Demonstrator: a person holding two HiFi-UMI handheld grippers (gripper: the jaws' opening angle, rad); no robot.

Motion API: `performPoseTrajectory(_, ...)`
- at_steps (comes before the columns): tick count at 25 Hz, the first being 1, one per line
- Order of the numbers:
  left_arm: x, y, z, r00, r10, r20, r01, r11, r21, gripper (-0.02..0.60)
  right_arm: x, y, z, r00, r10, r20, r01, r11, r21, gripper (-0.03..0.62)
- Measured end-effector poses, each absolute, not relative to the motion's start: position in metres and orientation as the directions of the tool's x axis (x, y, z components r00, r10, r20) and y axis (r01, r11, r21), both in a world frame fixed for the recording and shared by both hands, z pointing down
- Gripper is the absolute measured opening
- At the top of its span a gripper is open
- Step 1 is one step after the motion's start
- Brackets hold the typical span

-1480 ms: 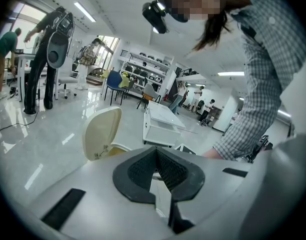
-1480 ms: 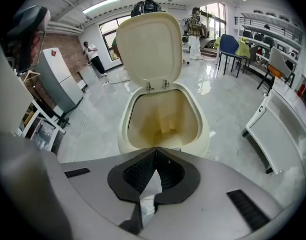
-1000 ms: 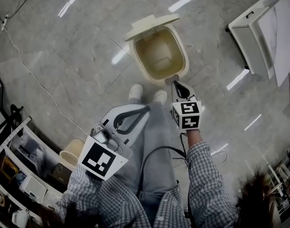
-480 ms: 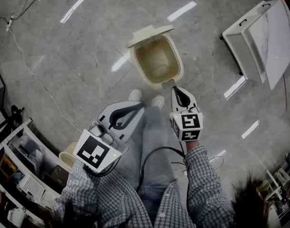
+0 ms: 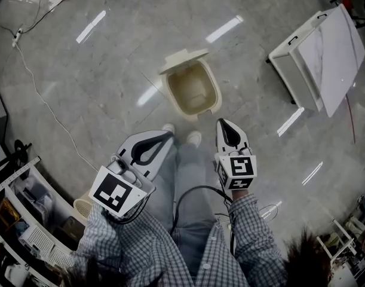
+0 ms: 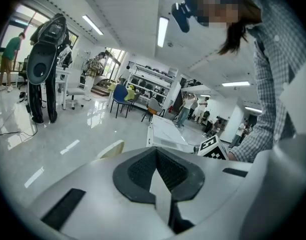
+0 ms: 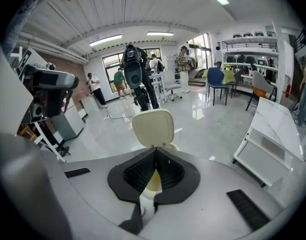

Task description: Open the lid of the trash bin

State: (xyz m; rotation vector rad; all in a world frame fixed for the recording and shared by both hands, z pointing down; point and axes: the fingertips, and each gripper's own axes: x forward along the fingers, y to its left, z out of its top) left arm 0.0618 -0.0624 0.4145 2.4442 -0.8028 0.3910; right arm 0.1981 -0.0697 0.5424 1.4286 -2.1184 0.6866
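Trash bin is shown ahead of the left gripper and right gripper, both closed and empty, with its lid raised; opening is judged complete, no further move required.

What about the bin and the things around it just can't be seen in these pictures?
Head view: whether anything lies inside the trash bin; its inside is too small and dim.
Right gripper view: the bin's body, behind the shut right hand-held gripper; only the raised lid shows.
Left gripper view: nearly all of the bin, behind the shut left hand-held gripper.
Head view: the storage rack at lower left, cut off by the edge.
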Motion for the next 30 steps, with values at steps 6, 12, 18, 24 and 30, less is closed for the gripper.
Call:
performPoseTrajectory(6,0.064,-0.065,0.383,0.786,-0.473,0.398,-0.61,-0.7,0.372,0.005,0.206,-0.067,0.499,-0.326,-0.718,0.615,-0.937,0.333,-0.108,0.018)
performPoseTrajectory(12,0.064,-0.067,0.343,0.788,-0.497,0.364,-0.61,-0.71,0.352,0.005,0.211,-0.06,0.454,-0.33,-0.735,0.593,-0.933,0.348,-0.088,0.018)
performPoseTrajectory(18,0.057,-0.065,0.311,0.781,-0.522,0.344,-0.621,-0.711,0.33,0.005,0.213,-0.058,0.413,-0.332,-0.751,0.57,-0.932,0.354,-0.076,0.018)
performPoseTrajectory(24,0.047,-0.069,0.278,0.762,-0.568,0.311,-0.646,-0.698,0.309,0.005,0.215,-0.059,0.374,-0.316,-0.791,0.523,-0.941,0.331,-0.069,0.018)
performPoseTrajectory(30,0.046,-0.074,0.25,0.766,-0.572,0.293,-0.639,-0.723,0.261,0.005,0.216,-0.062,0.341,-0.311,-0.825,0.472,-0.942,0.333,-0.039,0.018)
